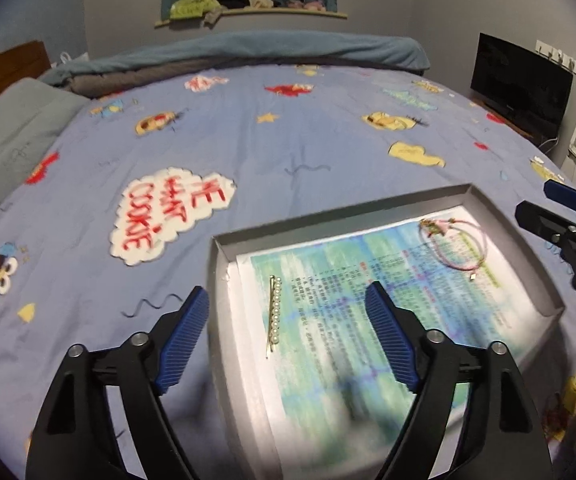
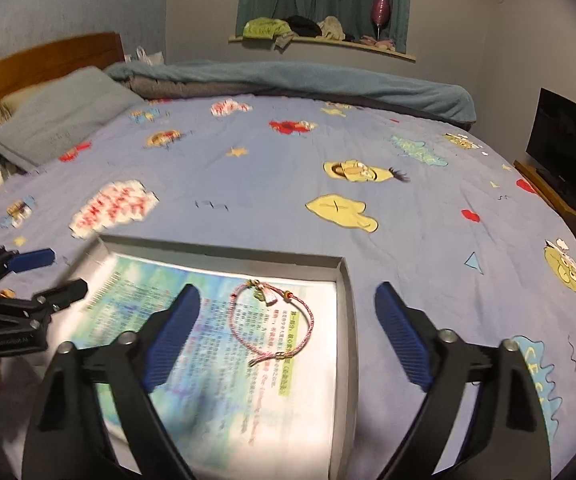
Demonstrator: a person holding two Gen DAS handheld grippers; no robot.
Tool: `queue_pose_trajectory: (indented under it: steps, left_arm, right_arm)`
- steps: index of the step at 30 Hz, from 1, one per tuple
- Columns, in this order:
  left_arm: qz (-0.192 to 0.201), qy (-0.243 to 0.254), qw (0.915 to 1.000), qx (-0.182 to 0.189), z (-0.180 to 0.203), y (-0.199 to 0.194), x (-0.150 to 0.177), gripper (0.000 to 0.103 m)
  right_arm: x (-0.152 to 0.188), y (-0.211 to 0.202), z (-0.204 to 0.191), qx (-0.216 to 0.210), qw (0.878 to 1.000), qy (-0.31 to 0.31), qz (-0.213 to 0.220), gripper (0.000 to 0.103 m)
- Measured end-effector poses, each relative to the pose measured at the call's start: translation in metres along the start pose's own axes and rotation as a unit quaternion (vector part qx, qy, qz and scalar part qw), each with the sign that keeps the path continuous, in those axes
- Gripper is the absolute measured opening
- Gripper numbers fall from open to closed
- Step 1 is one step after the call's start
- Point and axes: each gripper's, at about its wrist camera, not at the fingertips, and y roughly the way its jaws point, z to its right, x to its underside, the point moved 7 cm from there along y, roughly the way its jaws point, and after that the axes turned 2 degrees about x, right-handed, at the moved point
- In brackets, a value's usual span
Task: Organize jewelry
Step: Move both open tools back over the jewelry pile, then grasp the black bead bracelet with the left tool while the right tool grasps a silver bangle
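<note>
A shallow grey tray (image 1: 500, 216) lined with a printed sheet lies on the bed; it also shows in the right wrist view (image 2: 346, 320). A gold hairpin with a row of pearls (image 1: 274, 315) lies at the tray's left side. A pink cord bracelet (image 1: 454, 246) lies at its far right, also in the right wrist view (image 2: 272, 322). My left gripper (image 1: 288, 308) is open and empty, its fingers astride the hairpin. My right gripper (image 2: 288, 308) is open and empty, hovering around the bracelet and the tray's right wall. Each gripper shows at the edge of the other's view (image 1: 560, 216) (image 2: 44, 276).
The bed has a blue cartoon-print sheet (image 1: 248, 140). A grey pillow (image 2: 60, 116) and a wooden headboard (image 2: 44, 60) are at the far left, a rolled blanket (image 2: 288, 80) along the far edge. A black TV (image 1: 520, 80) stands at the right.
</note>
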Motion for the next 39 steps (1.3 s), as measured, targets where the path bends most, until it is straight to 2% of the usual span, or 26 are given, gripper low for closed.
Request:
queue_pose_trajectory:
  steps: [2,11,20,29,39]
  left_arm:
    - [0.011,-0.001,0.9999,0.003,0.003,-0.018,-0.003,0.090]
    - [0.048,0.009,0.9988,0.000,0.021,-0.114,-0.006,0.094]
    - [0.063,0.021,0.9978,0.004,0.035,-0.173,0.027,0.095]
    - [0.046,0.016,0.9988,0.005,0.035,-0.180,0.080,0.095]
    - [0.007,-0.005,1.0000,-0.001,0.032,-0.152,0.138,0.095]
  right_arm:
    - [-0.004,-0.015,0.000,-0.006,1.000,0.005,0.006,0.097]
    - [-0.019,-0.102,0.003,-0.007,0.999,0.005,0.045,0.097]
    - [0.004,-0.157,0.014,-0.009,0.999,0.016,0.049,0.097]
    - [0.056,-0.172,0.021,-0.001,0.999,0.008,0.032,0.097]
    - [0.128,-0.153,0.017,0.006,1.000,-0.004,-0.006,0.097]
